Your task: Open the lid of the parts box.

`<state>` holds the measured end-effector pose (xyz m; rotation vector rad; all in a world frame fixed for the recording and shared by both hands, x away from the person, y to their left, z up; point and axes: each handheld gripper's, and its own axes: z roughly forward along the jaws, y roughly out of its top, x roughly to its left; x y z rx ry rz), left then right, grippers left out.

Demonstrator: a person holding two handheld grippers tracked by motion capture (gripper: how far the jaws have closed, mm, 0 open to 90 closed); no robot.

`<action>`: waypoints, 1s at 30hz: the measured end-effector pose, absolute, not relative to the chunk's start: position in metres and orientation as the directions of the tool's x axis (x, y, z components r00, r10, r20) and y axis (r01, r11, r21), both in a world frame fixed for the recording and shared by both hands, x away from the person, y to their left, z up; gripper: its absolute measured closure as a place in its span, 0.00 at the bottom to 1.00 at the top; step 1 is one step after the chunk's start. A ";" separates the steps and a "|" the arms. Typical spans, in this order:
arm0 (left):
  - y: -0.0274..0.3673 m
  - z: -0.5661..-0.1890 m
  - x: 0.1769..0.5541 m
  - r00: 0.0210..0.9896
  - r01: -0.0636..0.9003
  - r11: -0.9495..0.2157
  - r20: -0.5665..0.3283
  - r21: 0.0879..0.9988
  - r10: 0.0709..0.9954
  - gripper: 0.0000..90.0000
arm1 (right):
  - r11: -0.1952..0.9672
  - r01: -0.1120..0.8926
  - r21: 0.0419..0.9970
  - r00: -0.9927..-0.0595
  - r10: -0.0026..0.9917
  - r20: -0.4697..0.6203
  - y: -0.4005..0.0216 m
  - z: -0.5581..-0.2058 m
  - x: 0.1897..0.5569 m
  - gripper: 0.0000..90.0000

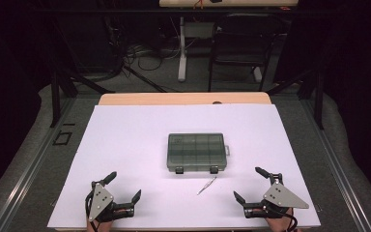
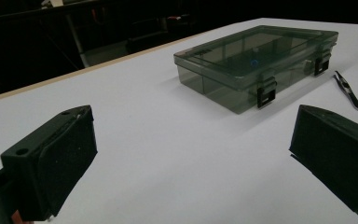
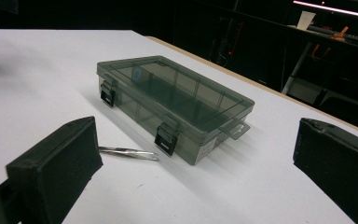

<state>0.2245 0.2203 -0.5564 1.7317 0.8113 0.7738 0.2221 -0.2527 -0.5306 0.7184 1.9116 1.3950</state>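
A smoky clear plastic compartment box lies shut in the middle of the white table, two black latches on its near side. The same box sits ahead and right of my left jaws, and the box lies ahead of my right jaws. Metal tweezers rest just in front of the box; tweezers and tweezers show too. My left gripper rests open at the front left, nothing between its jaws. My right gripper rests open at the front right, also empty.
The white sheet covers a wooden table whose far edge shows bare. Beyond stand a dark chair and a white table leg with cables on the floor. Metal rails flank the table.
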 end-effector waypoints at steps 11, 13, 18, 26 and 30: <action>0.216 -0.557 0.226 0.581 0.165 -0.254 0.114 0.953 0.806 0.00 | 0.285 0.072 0.956 -0.643 0.746 -0.174 -0.250 -0.532 0.224 0.00; 0.214 -0.557 0.226 0.589 0.165 -0.258 0.115 0.952 0.800 0.00 | 0.288 0.076 0.955 -0.650 0.741 -0.171 -0.249 -0.532 0.225 0.00; 0.209 -0.557 0.226 0.606 0.156 -0.275 0.129 0.949 0.785 0.00 | 0.282 0.085 0.956 -0.664 0.731 -0.157 -0.246 -0.532 0.227 0.00; 0.205 -0.554 0.232 0.623 0.158 -0.290 0.133 0.944 0.771 0.00 | 0.296 0.092 0.951 -0.683 0.714 -0.156 -0.241 -0.532 0.234 0.00; 0.202 -0.554 0.237 0.632 0.151 -0.304 0.145 0.941 0.761 0.00 | 0.311 0.099 0.945 -0.690 0.706 -0.160 -0.239 -0.532 0.240 0.00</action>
